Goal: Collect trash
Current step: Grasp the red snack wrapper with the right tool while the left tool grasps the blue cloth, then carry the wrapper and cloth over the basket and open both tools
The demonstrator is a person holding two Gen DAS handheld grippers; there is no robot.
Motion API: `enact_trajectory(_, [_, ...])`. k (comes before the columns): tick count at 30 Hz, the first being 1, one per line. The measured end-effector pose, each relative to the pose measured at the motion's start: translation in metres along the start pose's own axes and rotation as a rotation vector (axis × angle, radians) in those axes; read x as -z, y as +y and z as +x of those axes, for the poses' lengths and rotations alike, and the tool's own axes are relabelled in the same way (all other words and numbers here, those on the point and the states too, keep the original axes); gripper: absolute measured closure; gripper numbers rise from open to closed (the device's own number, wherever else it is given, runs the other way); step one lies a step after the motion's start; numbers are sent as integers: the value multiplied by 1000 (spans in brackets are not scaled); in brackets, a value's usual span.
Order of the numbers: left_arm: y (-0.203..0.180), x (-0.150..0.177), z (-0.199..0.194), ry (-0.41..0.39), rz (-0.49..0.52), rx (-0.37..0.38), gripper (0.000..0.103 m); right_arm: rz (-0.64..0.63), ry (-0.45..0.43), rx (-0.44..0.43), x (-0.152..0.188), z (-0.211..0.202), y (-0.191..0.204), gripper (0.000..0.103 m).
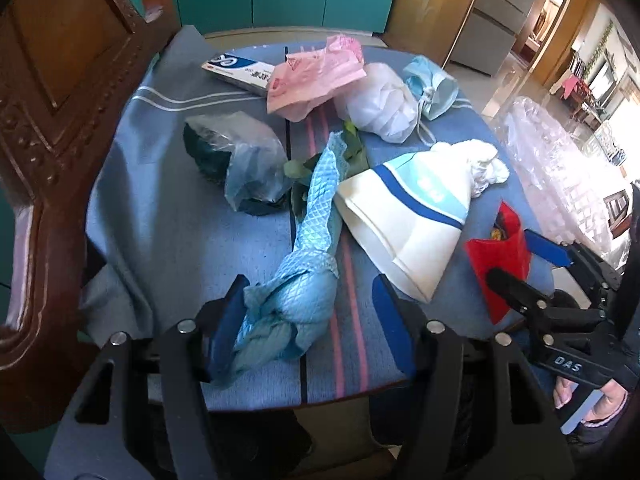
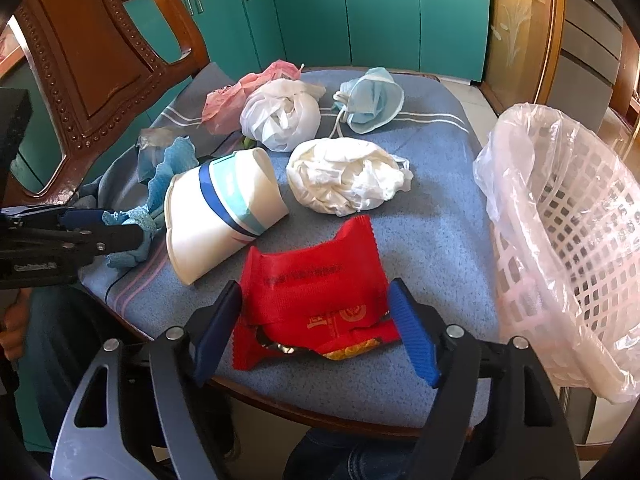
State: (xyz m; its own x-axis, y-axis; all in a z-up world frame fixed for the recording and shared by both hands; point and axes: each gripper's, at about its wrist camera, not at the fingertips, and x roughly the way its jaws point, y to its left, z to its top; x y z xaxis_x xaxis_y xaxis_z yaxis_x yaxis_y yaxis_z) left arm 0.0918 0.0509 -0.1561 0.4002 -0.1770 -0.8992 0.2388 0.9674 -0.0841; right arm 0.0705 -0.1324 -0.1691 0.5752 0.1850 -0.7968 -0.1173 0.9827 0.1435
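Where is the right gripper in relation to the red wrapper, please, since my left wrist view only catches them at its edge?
Observer: The right gripper straddles the red wrapper, which lies flat on the blue cushion between its open fingers, not lifted.
Operator: Thank you. Is there a bin within reach for it?
Observer: Yes. A white lattice basket lined with a clear bag stands just to the right of the cushion, with its mouth tilted towards the seat.
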Motion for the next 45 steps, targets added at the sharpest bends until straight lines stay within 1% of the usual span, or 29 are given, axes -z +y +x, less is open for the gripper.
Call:
enact_trajectory(2, [-2,-1,9,14,6,-5,46,-7,3,9,-1,2,1,26])
enact_trajectory(4, [-3,-1,17,24,14,-33,49,-22,8,28,-2,5,3,25])
enact_trajectory(5, [-2,-1,21,27,14,-43,53,-28,10,32,-2,6,4,25])
enact_trajectory(6, [0,-1,23,28,10,-45,55,-36,11,36,-3,7,5,25])
enact_trajectory(8, [6,0,26,30,-13,-48,63,-56,12,49,-3,8,8,25])
enact_trajectory(11, [16,-2,26,27,-52,-28,64,-70,9,64,-2,10,11,25])
enact_trajectory(13, [15,-3,25,14,-50,-32,63,-71,10,66,-2,11,12,25])
enact_trajectory(15, [15,-4,23,-1,-42,-45,52,-71,10,65,-2,11,12,25])
enact_trajectory(16, [13,-5,22,-5,-35,-52,50,-71,11,65,-2,12,12,25])
enact_trajectory(17, [12,-6,22,-3,-29,-53,50,-72,10,65,-2,12,12,25])
enact_trajectory(18, [11,-7,25,4,-21,-51,50,-72,10,64,-2,12,11,25])
enact_trajectory(19, [11,-7,27,11,-18,-49,57,-72,7,63,-3,12,11,25])
enact_trajectory(20, [10,-7,28,17,-19,-49,66,-70,4,58,-3,11,11,26])
enact_trajectory(21, [10,-7,29,20,-19,-51,66,-68,0,47,-3,10,11,30])
enact_trajectory(22, [10,-7,28,16,-20,-52,67,-68,-2,30,-3,9,10,37])
enact_trajectory(24, [11,-7,25,8,-24,-49,70,-63,0,18,-3,8,10,44])
enact_trajectory(27, [9,-6,12,-20,-31,-50,70,-43,-11,2,-4,4,6,50])
enact_trajectory(34, [3,-8,-26,-110,-32,-65,70,-1,-64,-8,-9,-13,-4,50])
enact_trajectory(39, [-3,-15,-49,-172,-22,-47,70,19,-110,-1,-12,-29,-14,50])
enact_trajectory(42, [-12,-20,-61,-202,-8,-22,70,24,-172,18,-19,-52,-24,50])
enact_trajectory(45, [-24,-28,-66,-220,16,6,70,68,-250,50,-26,-82,-47,50])
